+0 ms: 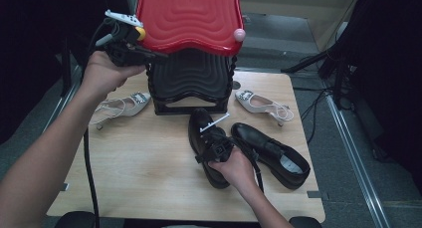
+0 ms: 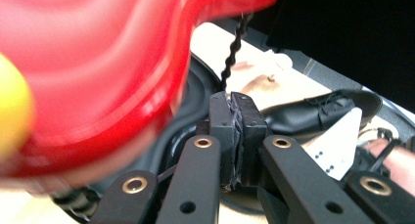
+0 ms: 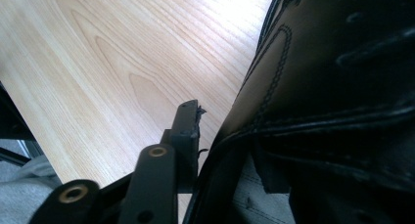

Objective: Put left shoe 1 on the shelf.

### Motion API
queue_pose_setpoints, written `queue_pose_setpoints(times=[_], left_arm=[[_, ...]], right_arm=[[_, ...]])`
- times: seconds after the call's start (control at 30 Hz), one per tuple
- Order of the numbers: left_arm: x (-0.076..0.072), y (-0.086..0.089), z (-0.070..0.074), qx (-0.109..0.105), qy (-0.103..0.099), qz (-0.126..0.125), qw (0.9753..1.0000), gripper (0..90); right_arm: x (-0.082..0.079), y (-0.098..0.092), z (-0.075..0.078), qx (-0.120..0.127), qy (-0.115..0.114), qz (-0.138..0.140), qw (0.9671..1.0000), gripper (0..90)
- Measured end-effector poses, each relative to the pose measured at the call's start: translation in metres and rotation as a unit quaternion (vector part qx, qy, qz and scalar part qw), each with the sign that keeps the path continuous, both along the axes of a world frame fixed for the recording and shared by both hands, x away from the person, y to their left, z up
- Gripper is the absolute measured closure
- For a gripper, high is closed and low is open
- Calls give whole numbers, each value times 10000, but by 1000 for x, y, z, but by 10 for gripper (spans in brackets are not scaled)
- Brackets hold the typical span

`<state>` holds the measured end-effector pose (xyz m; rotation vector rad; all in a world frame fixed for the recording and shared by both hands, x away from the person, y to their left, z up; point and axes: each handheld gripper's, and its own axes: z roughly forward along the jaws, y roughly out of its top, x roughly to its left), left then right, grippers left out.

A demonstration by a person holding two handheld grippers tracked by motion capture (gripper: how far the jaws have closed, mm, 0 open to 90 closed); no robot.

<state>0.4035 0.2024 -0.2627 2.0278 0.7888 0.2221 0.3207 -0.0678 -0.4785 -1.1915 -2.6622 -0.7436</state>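
Note:
My right gripper (image 1: 206,153) is shut on the collar of the left black leather shoe (image 1: 201,122) at mid-table. In the right gripper view one jaw lies outside the shoe's (image 3: 333,87) wall and the other is hidden inside; the right gripper (image 3: 220,123) sits there. The second black shoe (image 1: 271,151) lies just to its right. My left gripper (image 1: 160,55) is raised at the left side of a shoe rack, between its red top tier (image 1: 189,19) and black lower tier (image 1: 191,78). In its own view the left gripper (image 2: 238,99) is shut with nothing between the jaws, under the red tier (image 2: 98,62).
A silver heeled shoe (image 1: 124,104) lies left of the rack and another silver shoe (image 1: 261,103) lies right of it. The rack carries a yellow knob (image 1: 141,34) and a pink knob (image 1: 239,35). Bare wood of the table (image 1: 139,163) spreads at front left. Metal rails run along the floor.

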Motion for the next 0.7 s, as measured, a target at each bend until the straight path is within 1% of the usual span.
queue_pose_setpoints(times=[0.03, 0.07, 0.13, 0.2, 0.23, 0.27, 0.3, 0.33, 0.37, 0.4, 0.43, 0.47, 0.5, 0.53, 0.57, 0.6, 0.67, 0.7], left_arm=[[2, 0, 4, 7, -36, -8, 10000, 886], [2, 0, 4, 7, -36, -8, 10000, 886], [6, -2, 13, 33, -66, 62, 10000, 886], [9, -3, 17, -30, -66, 76, 9999, 887], [13, -5, 22, 46, -138, 156, 9998, 889], [13, -5, 22, 46, -138, 156, 9998, 889], [17, -6, 26, 55, -116, 120, 9998, 889], [17, -6, 26, 55, -116, 120, 9998, 889], [22, -6, 28, 57, -78, 177, 9998, 896], [22, -6, 28, 57, -78, 177, 9998, 898], [26, -7, 31, 136, -74, 255, 9996, 898], [27, -7, 32, 159, -68, 327, 9993, 898], [30, -7, 33, 137, -79, 322, 9994, 898], [30, -7, 33, 137, -79, 322, 9994, 898], [32, -8, 35, 119, -59, 397, 9991, 898], [33, -8, 35, 113, -64, 412, 9991, 898], [35, -10, 35, 161, -94, 460, 9988, 898], [37, -11, 35, 149, -85, 488, 9987, 897]], right_arm=[[0, 0, -1, -2, -3, 22, 10000, 688], [0, 0, -1, -2, -3, 22, 10000, 688], [-1, 0, -1, -19, -26, 22, 10000, 731], [-3, -1, 0, -37, -126, -9, 9999, 776], [-4, -1, 0, -13, -150, -39, 9999, 787], [-4, -1, 0, -13, -150, -39, 9999, 787], [-4, -2, 1, -26, -151, 35, 9999, 796], [-4, -3, 1, -35, -173, 58, 9998, 801], [-5, -3, 2, -51, -255, 112, 9996, 811], [-5, -3, 2, -51, -255, 112, 9996, 811], [-6, -4, 3, -52, -304, 119, 9995, 821], [-6, -7, 5, -30, -345, 128, 9993, 835], [-6, -9, 5, 19, -344, 141, 9993, 840], [-6, -9, 5, 19, -344, 141, 9993, 840], [-5, -11, 5, 69, -329, 153, 9993, 842], [-4, -14, 8, 130, -315, 100, 9994, 852], [-5, -15, 10, 121, -335, 86, 9993, 853], [-4, -20, 14, 147, -420, 77, 9990, 856]])
